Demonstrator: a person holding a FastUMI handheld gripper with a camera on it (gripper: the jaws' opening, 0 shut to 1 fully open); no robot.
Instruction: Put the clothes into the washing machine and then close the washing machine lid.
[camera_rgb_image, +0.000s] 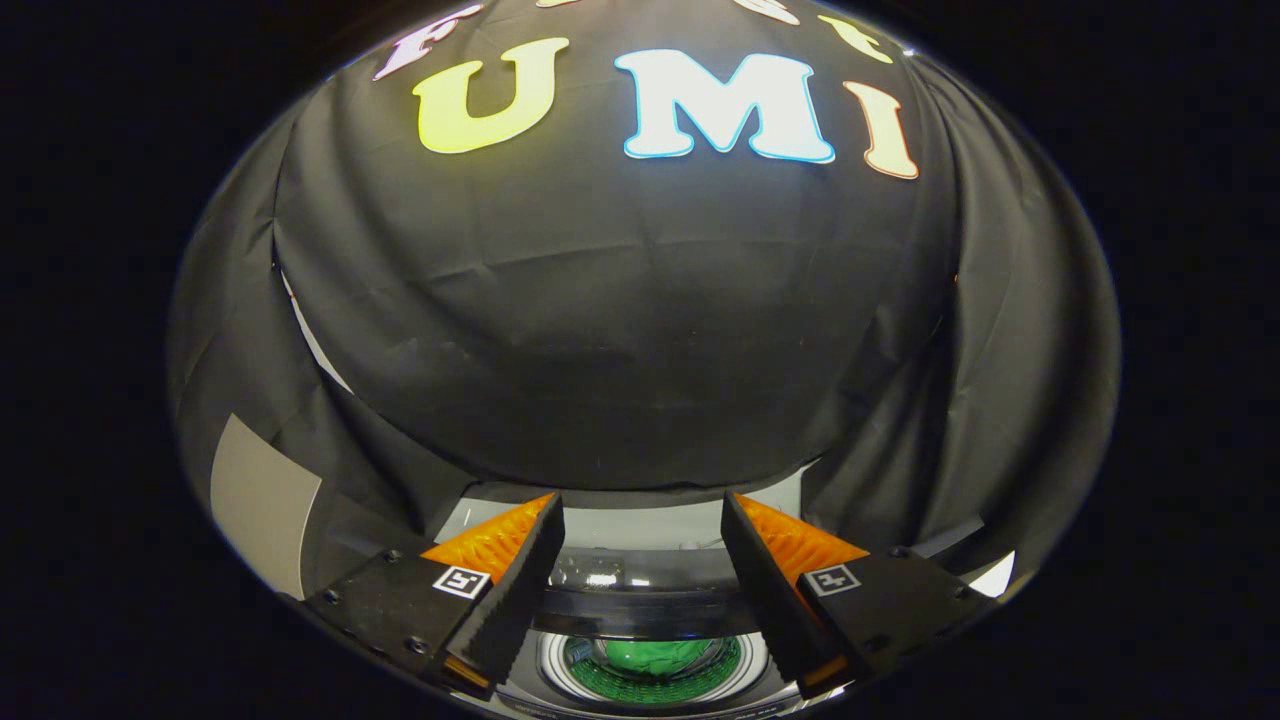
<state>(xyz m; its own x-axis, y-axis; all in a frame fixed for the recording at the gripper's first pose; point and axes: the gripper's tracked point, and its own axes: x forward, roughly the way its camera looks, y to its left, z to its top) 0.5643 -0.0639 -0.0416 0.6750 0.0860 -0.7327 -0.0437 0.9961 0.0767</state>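
Tongs (640, 520) spread wide, nothing between fingers. Below and between them: washing machine (650, 600), lid raised, drum opening showing. Green clothes (655, 655) lie inside drum, beneath fingers. Black cloth wall beyond, white strip at its foot.

Dim, heavy fisheye warp; maybe overhead light.

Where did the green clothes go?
In the gripper view, the green clothes lie inside the washing machine's round drum, below and between the open gripper fingers.
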